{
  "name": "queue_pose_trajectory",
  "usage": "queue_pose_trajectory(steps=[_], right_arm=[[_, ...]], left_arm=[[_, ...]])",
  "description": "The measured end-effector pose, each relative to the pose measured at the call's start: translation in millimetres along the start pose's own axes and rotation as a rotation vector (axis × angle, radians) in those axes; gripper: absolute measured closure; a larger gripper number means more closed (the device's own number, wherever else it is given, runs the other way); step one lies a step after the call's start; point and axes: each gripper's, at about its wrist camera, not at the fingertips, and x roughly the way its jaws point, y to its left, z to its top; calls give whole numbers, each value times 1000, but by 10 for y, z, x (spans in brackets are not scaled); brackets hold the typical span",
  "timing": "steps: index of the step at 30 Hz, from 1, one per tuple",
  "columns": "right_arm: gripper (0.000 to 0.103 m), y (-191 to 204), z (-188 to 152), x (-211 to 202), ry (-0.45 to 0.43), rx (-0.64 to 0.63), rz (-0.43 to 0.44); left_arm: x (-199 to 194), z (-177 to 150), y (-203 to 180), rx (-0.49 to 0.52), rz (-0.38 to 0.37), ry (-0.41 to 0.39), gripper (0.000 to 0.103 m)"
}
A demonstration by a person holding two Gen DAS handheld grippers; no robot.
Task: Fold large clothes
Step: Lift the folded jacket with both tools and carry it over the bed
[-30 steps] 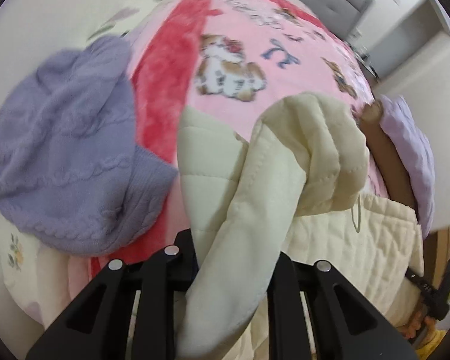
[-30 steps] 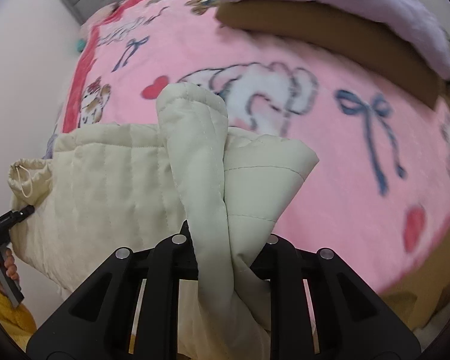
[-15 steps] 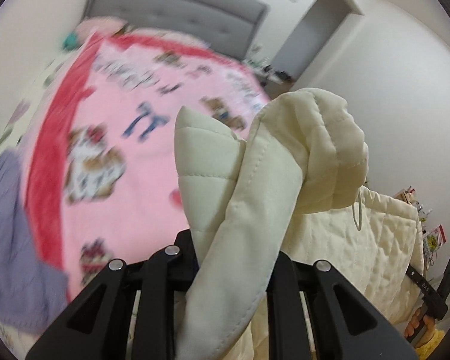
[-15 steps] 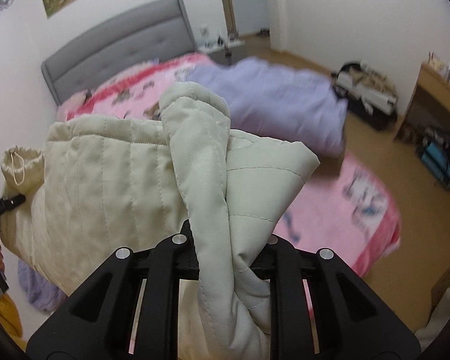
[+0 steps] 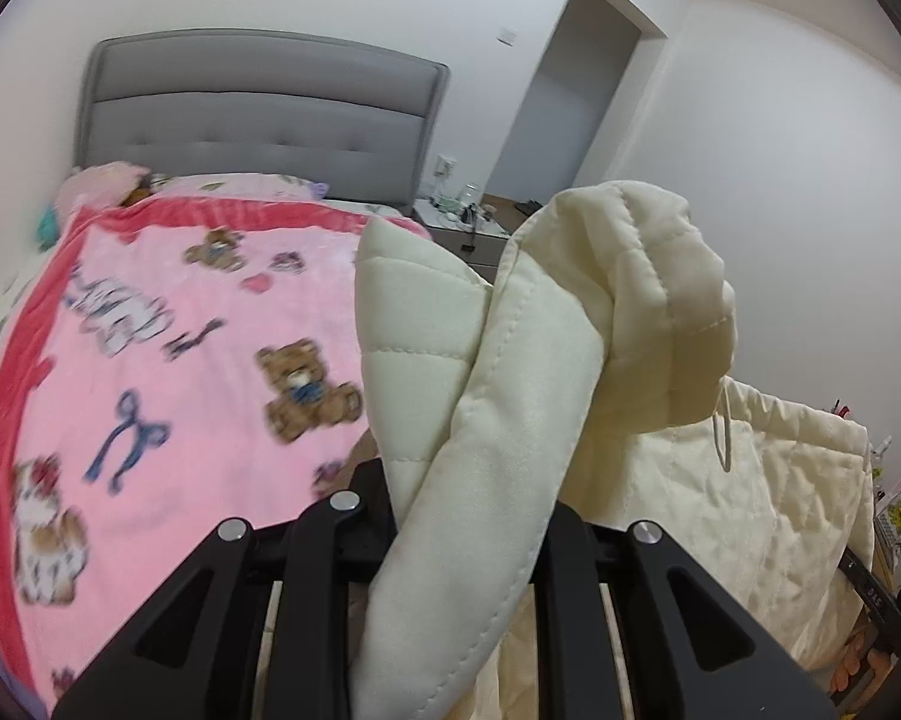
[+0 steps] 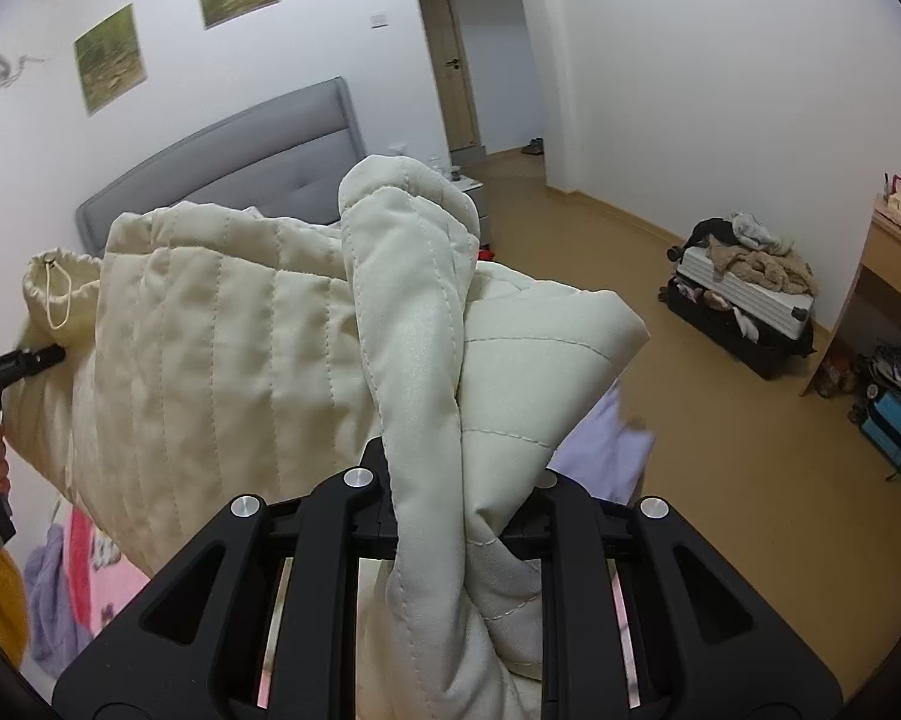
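Observation:
A cream quilted jacket (image 5: 750, 510) hangs in the air, stretched between both grippers. My left gripper (image 5: 468, 516) is shut on one bunched corner of it, which folds up over the fingers and hides their tips. In the right wrist view the jacket (image 6: 210, 360) spreads to the left, and my right gripper (image 6: 456, 498) is shut on its other bunched corner. The other gripper (image 6: 6, 369) and a hand show at that view's left edge, by the jacket's drawstring end.
A bed with a pink cartoon blanket (image 5: 180, 372) and a grey headboard (image 5: 258, 120) lies below. A lilac garment (image 6: 600, 450) lies under the jacket. A nightstand (image 5: 462, 222), an open suitcase piled with clothes (image 6: 744, 294), a wooden desk (image 6: 894, 252) and bags (image 6: 894, 408) stand around the bare floor.
Both grippers rose with the jacket, lifting it off the bed. The views swung from the blanket up to the headboard, walls and floor. Both grips stayed the same.

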Motion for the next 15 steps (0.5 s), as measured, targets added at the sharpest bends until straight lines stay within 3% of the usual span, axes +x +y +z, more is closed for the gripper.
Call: queue_pose_trajectory(steps=[4,6,10,12,15], right_arm=[[86,-356,162,523,49,47,28],[86,-517,197,840,76,57,-3],[85,-858,115,1341,161,182,8],[85,-1044,40,1463,171,265,56],[82,-1232,-44,1680,206,292,53]], left_arm=[[760,295,-359,83,4,37,85],[1072,336,-491,139,8,63,85],[1794,344,-582,169,28,169,85],[2066,316,-487,137,50,212,84],[2374,288,-336,81,72,274,83]])
